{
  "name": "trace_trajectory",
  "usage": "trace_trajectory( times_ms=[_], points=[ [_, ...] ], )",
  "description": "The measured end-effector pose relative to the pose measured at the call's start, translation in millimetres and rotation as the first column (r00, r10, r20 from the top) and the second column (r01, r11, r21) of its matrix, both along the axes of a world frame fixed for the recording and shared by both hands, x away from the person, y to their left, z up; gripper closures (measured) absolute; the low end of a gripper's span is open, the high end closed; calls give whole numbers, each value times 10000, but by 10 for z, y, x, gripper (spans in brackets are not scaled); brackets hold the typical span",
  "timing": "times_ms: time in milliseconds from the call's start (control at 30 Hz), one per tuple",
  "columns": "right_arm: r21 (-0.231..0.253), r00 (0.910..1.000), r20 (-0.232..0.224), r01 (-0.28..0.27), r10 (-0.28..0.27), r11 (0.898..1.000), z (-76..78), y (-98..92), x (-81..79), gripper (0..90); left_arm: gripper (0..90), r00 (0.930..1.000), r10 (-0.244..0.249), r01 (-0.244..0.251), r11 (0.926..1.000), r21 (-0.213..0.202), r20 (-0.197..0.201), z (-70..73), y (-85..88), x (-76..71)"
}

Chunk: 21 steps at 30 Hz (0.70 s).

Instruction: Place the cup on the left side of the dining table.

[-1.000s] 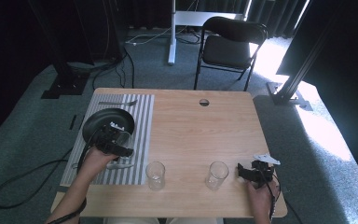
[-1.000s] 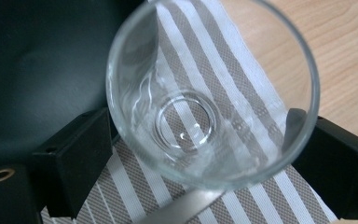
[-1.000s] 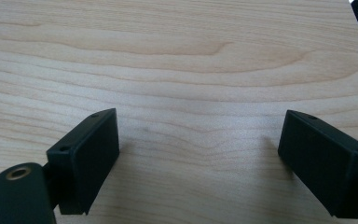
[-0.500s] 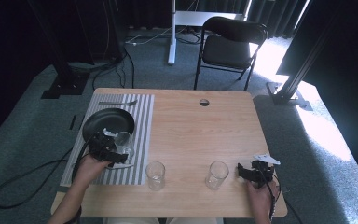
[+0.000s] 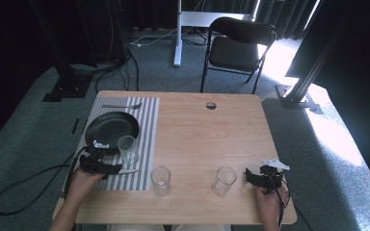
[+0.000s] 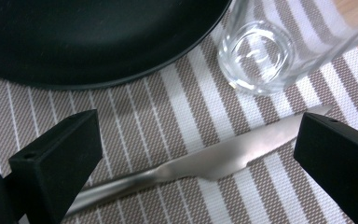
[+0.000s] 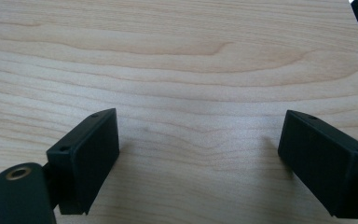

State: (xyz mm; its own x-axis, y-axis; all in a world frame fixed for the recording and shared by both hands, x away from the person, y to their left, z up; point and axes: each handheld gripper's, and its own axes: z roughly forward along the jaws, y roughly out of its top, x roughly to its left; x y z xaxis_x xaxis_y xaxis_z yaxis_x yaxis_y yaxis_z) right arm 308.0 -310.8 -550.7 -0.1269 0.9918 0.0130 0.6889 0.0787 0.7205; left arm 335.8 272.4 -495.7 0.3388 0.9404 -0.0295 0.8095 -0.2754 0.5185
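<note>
Shiny silver metal knife (image 6: 200,165) lies on striped mat (image 6: 168,116), between spread jaws of left gripper (image 6: 198,154). Go low, pinch middle, miss clear glass (image 6: 261,56). Right gripper (image 7: 198,154) spread, empty.

This looks like a recording studio or lab rather than a home: black curtains (image 5: 38,29) close off the back, metal stand bases (image 5: 298,96) sit on grey carpet (image 5: 24,144), and cables (image 5: 9,197) trail across it. A lone wooden table (image 5: 207,139) and a folding chair (image 5: 236,48) stand in the middle.
</note>
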Motion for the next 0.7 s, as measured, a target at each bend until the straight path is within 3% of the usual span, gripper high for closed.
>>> trace_trajectory(
  times_ms=[200, 433, 700],
  points=[
    [0, 10000, 0, -1, 1, 10000, 0, 0, 0, 118, 16, 9997, 218, -216, 9997, -110, 106, -59, 89, -99],
    [2, 10000, 0, 1, -1, 10000, 0, 0, 0, 118, 16, 9995, 298, -298, 9996, 23, -62, -137, 153, -177],
    [3, 10000, -2, -1, 1, 10000, 0, 0, 0, 118, 16, 9980, 609, -608, 9981, -64, 176, -161, 254, -275]
  ],
)
